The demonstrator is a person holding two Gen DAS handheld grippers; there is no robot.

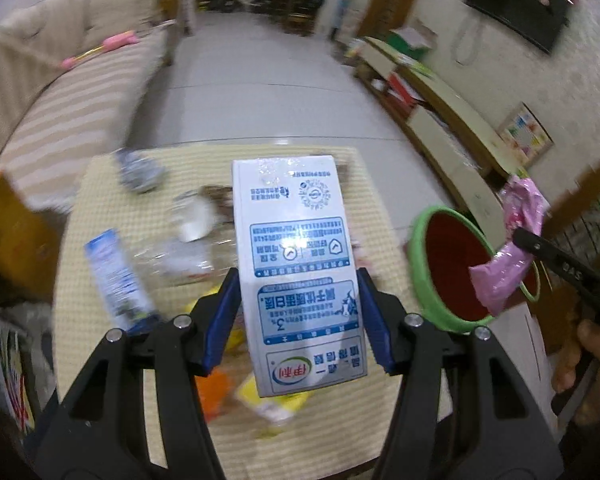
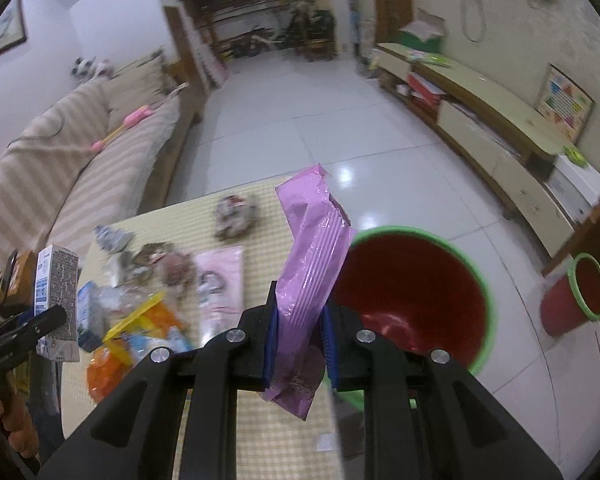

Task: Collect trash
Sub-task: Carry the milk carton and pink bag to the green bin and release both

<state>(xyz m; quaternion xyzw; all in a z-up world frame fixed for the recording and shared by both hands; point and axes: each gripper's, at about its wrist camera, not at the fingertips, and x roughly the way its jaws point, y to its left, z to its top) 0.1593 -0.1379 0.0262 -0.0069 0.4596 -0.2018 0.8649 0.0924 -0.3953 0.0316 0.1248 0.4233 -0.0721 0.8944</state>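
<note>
The room opens wide: a pale tiled floor (image 2: 300, 112) runs back to a dim doorway, a striped beige sofa (image 2: 80, 152) along one side with a pink toy (image 2: 120, 128) lying on it, a long low cabinet (image 2: 488, 120) along the other wall. Nearer in, the table (image 2: 260, 432) under a yellow woven mat, littered with trash. Just off its edge stands the red bin (image 2: 412, 300) with a green rim, mouth up and gaping; a second, smaller red bin (image 2: 572, 296) lies on its side farther off.

Left gripper (image 1: 298, 312) now: the jaws stand about halfway apart, and the blue pads are clamped on the flanks of a white-and-blue milk carton (image 1: 300, 272), held above the table with its print upside down to the camera. Right gripper (image 2: 298, 340): jaws nearly together, pinching a crumpled pink wrapper (image 2: 312, 264) that sticks up between the pads, right beside the bin's rim. In the left view that wrapper hangs over the bin's mouth.

Still on the mat: a flat pink packet (image 2: 220, 280), an orange bag (image 2: 108, 368), a second small blue-and-white carton (image 1: 116, 280), clear crumpled plastic (image 1: 176, 256), a patterned wad (image 2: 236, 212). Most of it is smeared by blur, and the held carton hides what lies behind it. A hand (image 1: 580, 372) shows at the frame edge, cut off.
</note>
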